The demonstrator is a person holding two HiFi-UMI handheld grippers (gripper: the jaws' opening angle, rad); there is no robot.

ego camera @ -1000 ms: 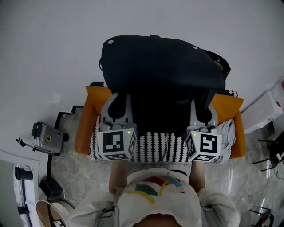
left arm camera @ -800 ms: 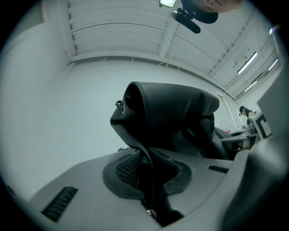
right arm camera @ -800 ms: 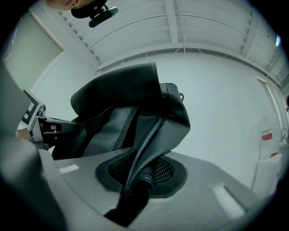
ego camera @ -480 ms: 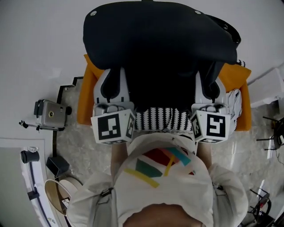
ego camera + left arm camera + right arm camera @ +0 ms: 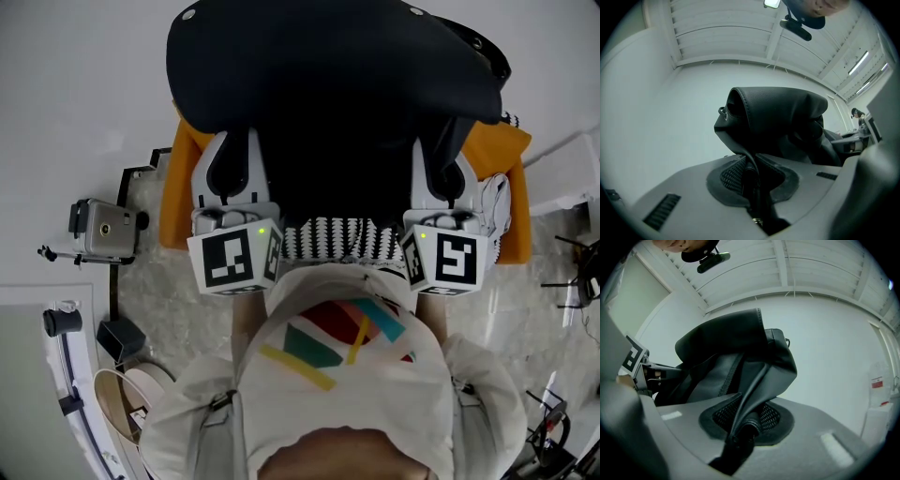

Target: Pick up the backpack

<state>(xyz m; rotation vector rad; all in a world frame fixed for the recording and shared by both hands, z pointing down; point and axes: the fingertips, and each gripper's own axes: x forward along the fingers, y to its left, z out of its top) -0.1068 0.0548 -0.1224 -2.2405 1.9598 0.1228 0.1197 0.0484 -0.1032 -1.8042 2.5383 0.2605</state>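
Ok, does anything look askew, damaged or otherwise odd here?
Nothing stands out. The black backpack hangs roughly level between the left gripper and right gripper, each shut on a fold of its material, over the orange cushion and zigzag cloth. No tear or spill shows.

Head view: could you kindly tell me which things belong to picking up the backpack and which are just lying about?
In the job: backpack; left hand-held gripper and right hand-held gripper, both clamped on it.
Lying about: orange cushion; zigzag-patterned cloth; small camera; white box.
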